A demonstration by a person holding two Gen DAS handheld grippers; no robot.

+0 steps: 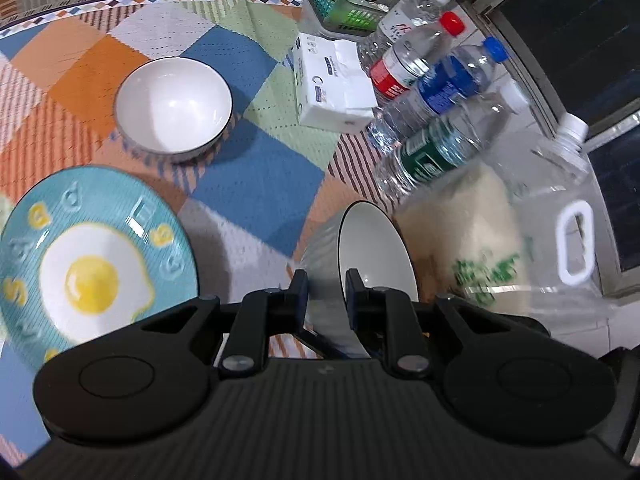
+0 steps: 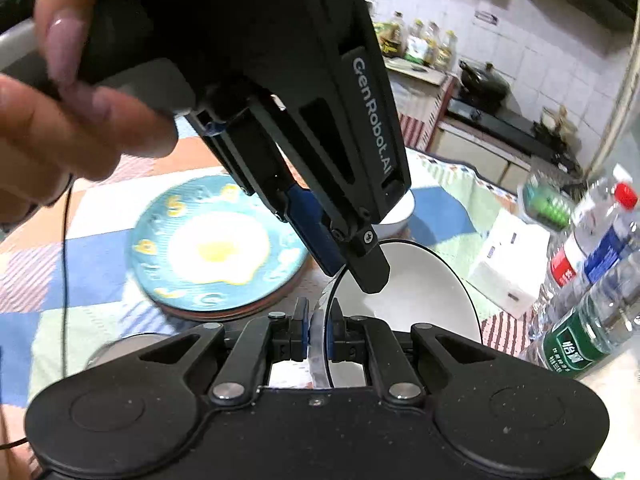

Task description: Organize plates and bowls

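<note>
Held bowl (image 1: 376, 248): glossy white glaze, thin dark rim, smooth. Second bowl (image 1: 174, 104): same glazed finish, bright highlights. Plate (image 1: 92, 264): glossy ceramic, teal with fine ribbed texture, fried-egg print. Worktop cloth (image 1: 256, 184): woven, matt, checked pattern. Left tool (image 1: 326, 280) and right tool (image 2: 318, 314): matt black plastic, metal pivot pins. Bottles (image 1: 432, 92): clear plastic, shiny printed labels.
</note>
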